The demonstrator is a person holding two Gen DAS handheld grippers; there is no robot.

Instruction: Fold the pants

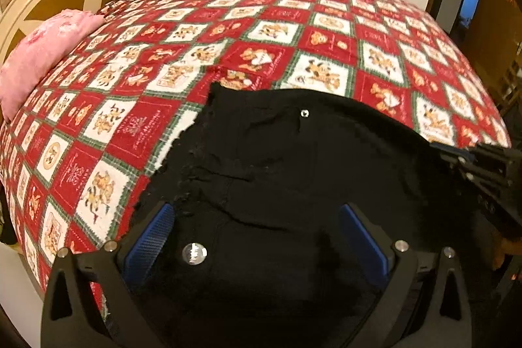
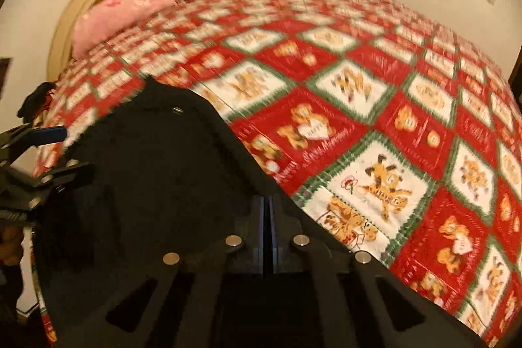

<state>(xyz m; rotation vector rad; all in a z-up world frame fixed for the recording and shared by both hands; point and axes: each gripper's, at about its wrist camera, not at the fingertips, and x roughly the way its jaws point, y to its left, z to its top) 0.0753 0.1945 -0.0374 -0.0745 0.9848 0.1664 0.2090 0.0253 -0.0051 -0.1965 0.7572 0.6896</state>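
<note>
The pants [image 1: 277, 172] are matt black cloth with a frayed edge and shiny metal rivets. The bedspread [image 1: 163, 54] is smooth printed cotton-like cloth. The pink pillow [image 1: 42, 54] looks fuzzy. The left gripper [image 1: 257, 234] is matt black plastic with ribbed blue pads [image 1: 153, 237] and bright metal screws.

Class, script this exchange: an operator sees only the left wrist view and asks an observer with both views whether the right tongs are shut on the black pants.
Observer: Yes. The right wrist view shows the right tongs shut, blue pads pressed together at the black pants' edge.
Operator: Is that view sharp?
Observer: No, the bedspread is motion-blurred there.
Operator: Where are my left tongs in it?
Observer: The left tongs show side-on at its left edge, beside the pants.
</note>
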